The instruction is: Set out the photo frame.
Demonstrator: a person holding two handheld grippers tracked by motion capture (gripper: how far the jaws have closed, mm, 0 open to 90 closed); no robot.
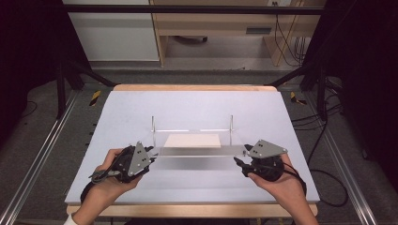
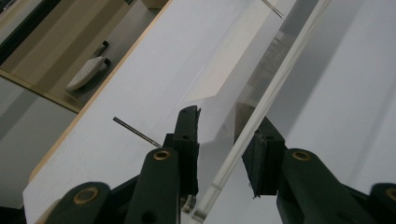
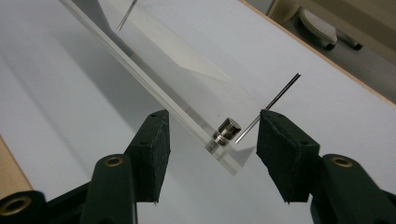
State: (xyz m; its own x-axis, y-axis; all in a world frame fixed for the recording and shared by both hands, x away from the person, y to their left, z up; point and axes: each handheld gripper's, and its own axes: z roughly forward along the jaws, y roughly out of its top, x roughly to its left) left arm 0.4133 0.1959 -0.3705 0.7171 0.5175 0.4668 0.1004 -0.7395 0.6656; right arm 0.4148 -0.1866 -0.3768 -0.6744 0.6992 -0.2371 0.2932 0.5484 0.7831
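Jaws of the left gripper (image 1: 151, 153) and right gripper (image 1: 240, 159) stand open astride the clear acrylic stand's (image 1: 197, 151) near corners; close both squarely on the plate edge, clear of the pins.

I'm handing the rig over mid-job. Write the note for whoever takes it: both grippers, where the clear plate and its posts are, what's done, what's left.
Left gripper: jaws straddle the near-left edge of the clear acrylic plate; whether the pads press it cannot be told.
Right gripper: open, jaws either side of the near-right corner, not touching it.
Plate: on the white table, over a beige sheet; thin metal posts rise at its corners, and a metal stud sits at the right corner.
Done: both grippers placed at the plate's ends.
Left: probably close both and lift evenly.
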